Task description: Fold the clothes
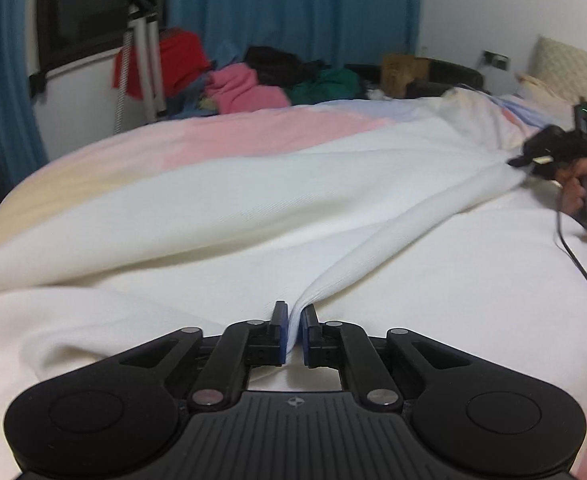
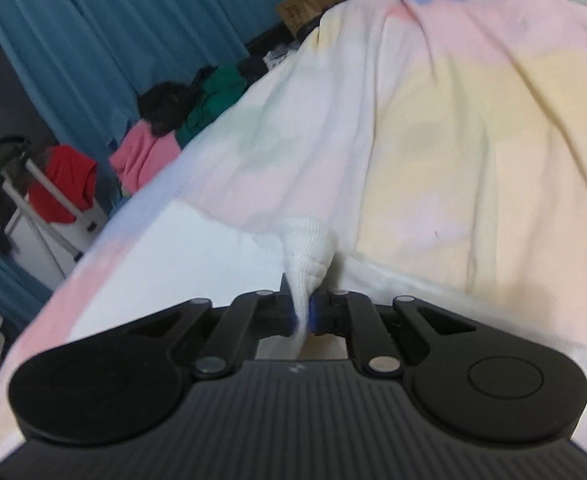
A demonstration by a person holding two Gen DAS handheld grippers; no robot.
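Observation:
A white knit garment [image 1: 253,200] lies spread over a pastel bedspread [image 1: 261,132]. My left gripper [image 1: 293,320] is shut on one edge of it at the near side, and a taut fold runs from there to the far right. My right gripper [image 1: 533,160] shows there in the left wrist view, pinching the other end. In the right wrist view my right gripper [image 2: 302,308] is shut on a ribbed white cuff or hem [image 2: 307,248], held just above the bedspread [image 2: 473,140].
A pile of clothes, red [image 1: 173,60], pink [image 1: 245,88], black and green [image 1: 329,84], lies beyond the bed by blue curtains [image 1: 293,4]. A tripod [image 1: 145,48] stands at the back left. A cardboard box [image 1: 403,72] and a pillow [image 1: 569,68] are at the far right. A black cable [image 1: 581,268] trails over the bed.

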